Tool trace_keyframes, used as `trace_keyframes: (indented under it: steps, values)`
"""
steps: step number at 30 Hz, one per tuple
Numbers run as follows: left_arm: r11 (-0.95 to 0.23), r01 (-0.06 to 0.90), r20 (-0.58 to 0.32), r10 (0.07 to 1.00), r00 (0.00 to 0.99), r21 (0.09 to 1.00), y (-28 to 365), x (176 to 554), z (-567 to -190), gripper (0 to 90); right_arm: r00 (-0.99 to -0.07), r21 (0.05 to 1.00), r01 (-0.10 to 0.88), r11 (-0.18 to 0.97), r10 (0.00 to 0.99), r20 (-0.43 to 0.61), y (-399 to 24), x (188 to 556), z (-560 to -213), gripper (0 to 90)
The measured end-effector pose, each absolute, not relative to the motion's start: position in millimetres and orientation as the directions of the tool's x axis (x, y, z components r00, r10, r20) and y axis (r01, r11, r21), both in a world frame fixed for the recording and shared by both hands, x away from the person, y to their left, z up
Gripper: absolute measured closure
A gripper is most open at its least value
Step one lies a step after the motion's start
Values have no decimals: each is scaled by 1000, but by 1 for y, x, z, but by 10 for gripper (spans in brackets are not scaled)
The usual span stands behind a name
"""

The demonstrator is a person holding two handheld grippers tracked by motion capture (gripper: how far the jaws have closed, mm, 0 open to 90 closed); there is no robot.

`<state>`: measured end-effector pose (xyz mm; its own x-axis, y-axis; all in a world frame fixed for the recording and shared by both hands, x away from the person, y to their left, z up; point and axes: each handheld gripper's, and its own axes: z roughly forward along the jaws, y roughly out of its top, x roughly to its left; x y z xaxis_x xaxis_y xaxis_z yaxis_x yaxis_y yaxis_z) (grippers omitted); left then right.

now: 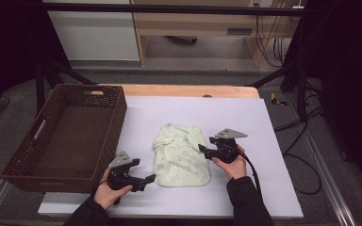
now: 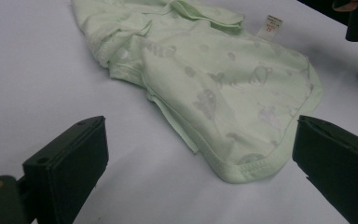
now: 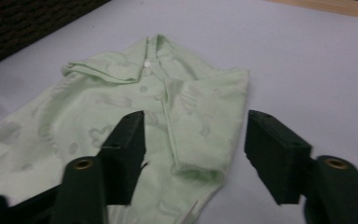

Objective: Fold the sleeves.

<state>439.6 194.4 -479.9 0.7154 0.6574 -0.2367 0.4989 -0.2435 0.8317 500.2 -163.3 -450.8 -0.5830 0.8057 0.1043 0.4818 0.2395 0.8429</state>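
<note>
A pale green baby garment (image 1: 181, 155) with a faint printed pattern lies folded on the white table cover (image 1: 245, 117). My left gripper (image 1: 150, 179) rests at the garment's near left corner, jaws open. In the left gripper view the hem (image 2: 242, 168) lies between the wide-apart jaws of this gripper (image 2: 200, 135), untouched. My right gripper (image 1: 201, 149) is at the garment's right side and open. In the right gripper view its jaws (image 3: 196, 128) stand apart above the folded-in sleeve (image 3: 205, 116), with the pads clear of the cloth. A white label (image 2: 271, 24) pokes out at the far edge.
A dark brown wicker basket (image 1: 118, 110) with nothing in it stands on the left of the table, close to my left hand. The table's wooden edge (image 1: 188, 90) shows at the back. Bare white cover lies to the right of the garment.
</note>
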Motion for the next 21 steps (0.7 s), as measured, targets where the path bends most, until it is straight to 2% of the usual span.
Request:
trace_keyframes:
  steps: [4, 7, 21]
  values:
    - [-244, 499, -237, 656, 716, 832, 193, 439, -479, 29, -575, 859, 477, 185, 805, 146, -172, 487, -444, 241]
    - [-244, 500, -237, 657, 715, 831, 192, 439, -478, 29, -586, 862, 476, 174, 794, 164, -179, 478, -444, 197]
    - [-255, 502, -232, 658, 717, 827, 185, 437, -476, 20, -597, 850, 499, 170, 778, 196, -192, 448, -454, 83]
